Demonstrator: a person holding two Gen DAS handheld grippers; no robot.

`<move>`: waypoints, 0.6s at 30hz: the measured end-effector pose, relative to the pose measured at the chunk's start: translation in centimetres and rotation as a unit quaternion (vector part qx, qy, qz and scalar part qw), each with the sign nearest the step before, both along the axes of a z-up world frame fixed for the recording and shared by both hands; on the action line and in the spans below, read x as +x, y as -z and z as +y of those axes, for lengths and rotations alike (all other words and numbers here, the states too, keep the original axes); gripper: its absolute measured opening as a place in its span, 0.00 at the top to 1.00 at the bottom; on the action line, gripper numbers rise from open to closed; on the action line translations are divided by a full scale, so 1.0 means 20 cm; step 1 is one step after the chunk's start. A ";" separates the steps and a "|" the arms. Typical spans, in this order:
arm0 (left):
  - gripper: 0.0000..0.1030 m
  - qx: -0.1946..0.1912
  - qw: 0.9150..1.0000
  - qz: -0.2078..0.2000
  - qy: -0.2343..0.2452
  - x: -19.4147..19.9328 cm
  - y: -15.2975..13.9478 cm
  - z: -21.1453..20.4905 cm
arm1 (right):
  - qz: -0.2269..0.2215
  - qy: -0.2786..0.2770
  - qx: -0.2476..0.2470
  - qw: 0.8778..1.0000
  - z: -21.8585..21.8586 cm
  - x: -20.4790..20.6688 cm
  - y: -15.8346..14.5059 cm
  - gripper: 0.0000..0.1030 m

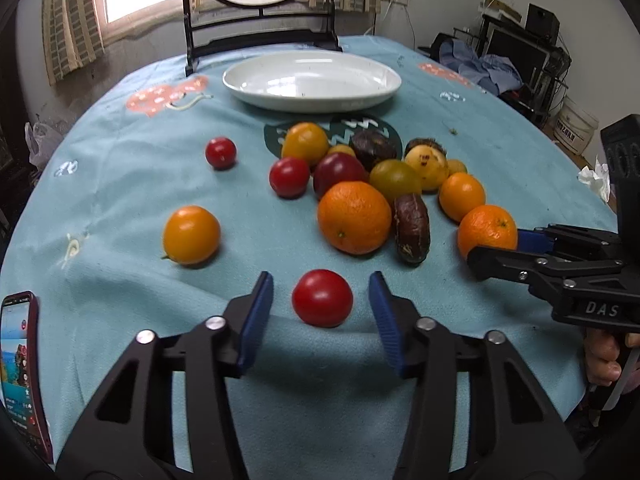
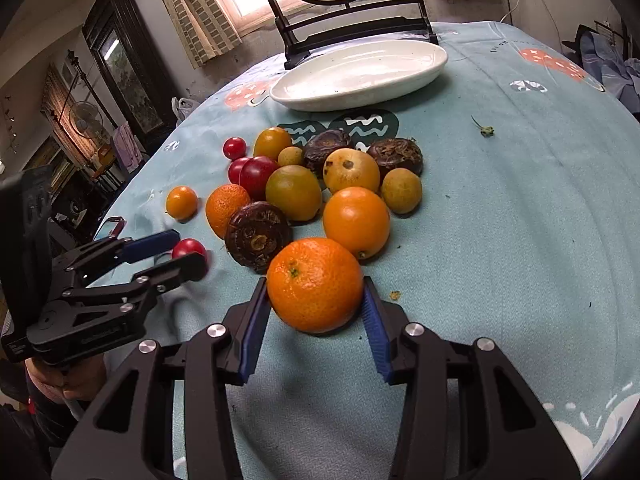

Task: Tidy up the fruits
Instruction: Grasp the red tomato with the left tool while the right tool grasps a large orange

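A red cherry tomato (image 1: pixel 322 298) sits on the table (image 1: pixel 120 184) between the two blue fingers of the left tool (image 1: pixel 321 294). The fingers are wide apart and do not touch it. In the right wrist view, a mandarin orange (image 2: pixel 315 283) sits between the blue fingers of the right tool (image 2: pixel 316 304). Both fingers look like they touch its sides, but I cannot tell if they squeeze it.

Just past these two lies a pile of fruit. It has a bigger orange (image 1: pixel 354 217), dark brown fruits (image 1: pixel 411 227), yellow-green ones (image 1: pixel 395 179) and more red tomatoes (image 1: pixel 289 177). A small orange fruit (image 1: pixel 191 234) lies alone to the left of the pile. Another little tomato (image 1: pixel 220 153) lies farther back on the left.

A white oval plate (image 1: pixel 312 80) stands at the far side of the table, beyond the pile. Behind it is a dark wooden stand with a round picture (image 1: pixel 262 4). A phone (image 1: pixel 22 364) lies at the near left edge of the blue cloth.
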State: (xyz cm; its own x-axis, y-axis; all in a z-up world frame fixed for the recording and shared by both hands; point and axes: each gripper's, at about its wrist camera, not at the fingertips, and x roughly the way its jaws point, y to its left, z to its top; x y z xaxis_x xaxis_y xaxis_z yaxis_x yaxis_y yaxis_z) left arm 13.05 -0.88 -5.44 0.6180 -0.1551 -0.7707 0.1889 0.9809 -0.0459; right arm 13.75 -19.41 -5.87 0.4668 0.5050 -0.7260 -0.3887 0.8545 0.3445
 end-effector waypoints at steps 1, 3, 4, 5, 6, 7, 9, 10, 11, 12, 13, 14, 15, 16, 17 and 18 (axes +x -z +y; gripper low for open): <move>0.60 0.002 1.000 0.006 0.000 0.00 0.01 0.00 | 0.000 -0.001 0.002 1.000 0.00 0.00 0.00 0.56; 0.62 0.004 1.000 0.016 0.000 0.02 0.03 -0.01 | 0.001 -0.002 0.005 1.000 -0.01 0.00 0.00 0.56; 0.62 0.006 1.000 0.020 -0.001 0.02 0.04 -0.01 | 0.002 -0.002 0.007 1.000 -0.01 0.00 0.00 0.56; 0.63 0.009 1.000 0.022 -0.001 0.02 0.04 -0.01 | 0.002 -0.003 0.009 1.000 -0.01 0.00 0.00 0.56; 0.63 0.011 1.000 0.021 -0.001 0.02 0.04 -0.01 | 0.001 -0.003 0.010 1.000 -0.01 -0.01 0.00 0.56; 0.65 0.013 1.000 0.022 0.001 0.03 0.04 -0.01 | 0.001 -0.004 0.011 1.000 -0.01 -0.01 0.00 0.56; 0.68 0.013 1.000 0.022 0.001 0.03 0.04 -0.01 | 0.000 -0.008 0.016 1.000 -0.02 -0.01 0.00 0.56; 0.70 0.009 1.000 0.022 0.004 0.03 0.04 -0.01 | -0.002 -0.010 0.020 1.000 -0.02 -0.01 -0.01 0.56; 0.70 0.007 1.000 0.023 0.004 0.04 0.04 -0.01 | -0.005 -0.013 0.024 1.000 -0.02 -0.01 -0.02 0.56; 0.70 0.002 1.000 0.023 0.005 0.04 0.03 0.00 | -0.009 -0.014 0.026 1.000 -0.03 -0.01 -0.03 0.56; 0.70 -0.007 1.000 0.022 0.006 0.04 0.01 0.02 | -0.015 -0.013 0.027 0.999 -0.04 -0.01 -0.04 0.56; 0.70 -0.017 1.000 0.019 0.008 0.04 -0.01 0.03 | -0.024 -0.011 0.035 0.999 -0.05 0.00 -0.07 0.56; 0.70 -0.028 0.999 0.013 0.008 0.05 -0.04 0.05 | -0.029 -0.008 0.043 0.999 -0.06 0.02 -0.10 0.56; 0.70 -0.037 0.999 0.005 0.008 0.07 -0.08 0.06 | -0.033 -0.005 0.050 0.998 -0.07 0.04 -0.12 0.56; 0.70 -0.043 0.999 -0.006 0.007 0.10 -0.13 0.07 | -0.041 0.001 0.057 0.998 -0.08 0.09 -0.16 0.56; 0.70 -0.043 0.999 -0.019 0.004 0.14 -0.17 0.08 | -0.049 0.006 0.057 0.997 -0.07 0.13 -0.19 0.56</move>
